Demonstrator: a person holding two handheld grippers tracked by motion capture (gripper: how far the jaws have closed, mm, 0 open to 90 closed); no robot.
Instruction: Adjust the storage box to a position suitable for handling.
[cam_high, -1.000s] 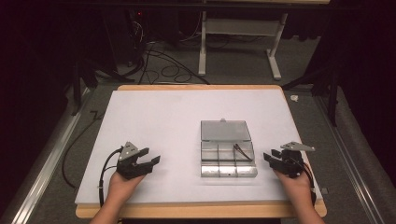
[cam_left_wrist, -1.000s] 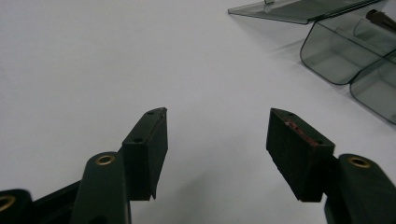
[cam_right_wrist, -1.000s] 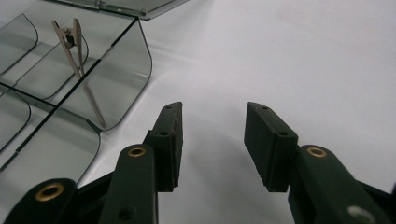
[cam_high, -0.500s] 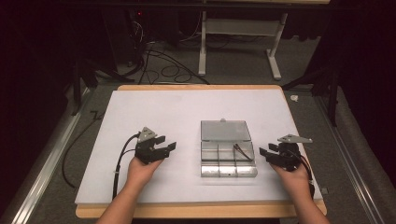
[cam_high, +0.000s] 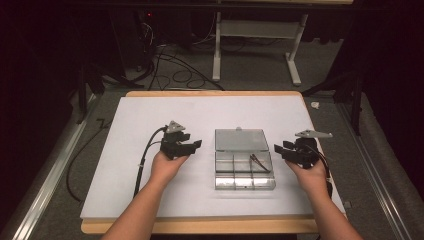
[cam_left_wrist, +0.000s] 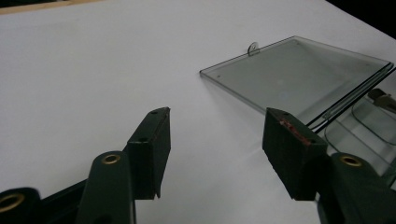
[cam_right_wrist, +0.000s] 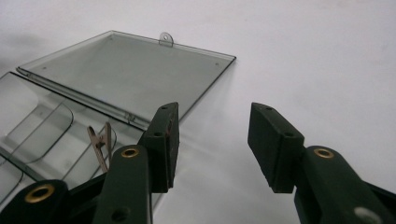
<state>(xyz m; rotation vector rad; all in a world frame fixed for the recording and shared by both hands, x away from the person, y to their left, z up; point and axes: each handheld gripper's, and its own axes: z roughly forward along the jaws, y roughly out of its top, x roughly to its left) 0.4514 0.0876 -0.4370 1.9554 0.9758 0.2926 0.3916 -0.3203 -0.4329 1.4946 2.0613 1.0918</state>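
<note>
Clear compartment box (cam_high: 244, 161) | mid-right tabletop (cam_high: 150, 210), lid (cam_high: 241, 139) flat on far side, giving access; clip (cam_high: 259, 163) in right compartment | left gripper (cam_high: 186, 146) just left, jaws apart, empty | right gripper (cam_high: 283, 150) at right edge, jaws apart, just narrowed, empty, likely flanking for two-handed grasp.

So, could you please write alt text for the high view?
A clear plastic compartment box lies open on a white table, lid flat behind it. A person's hands hold black tongs either side: left tongs and right tongs, both open and empty.
</note>
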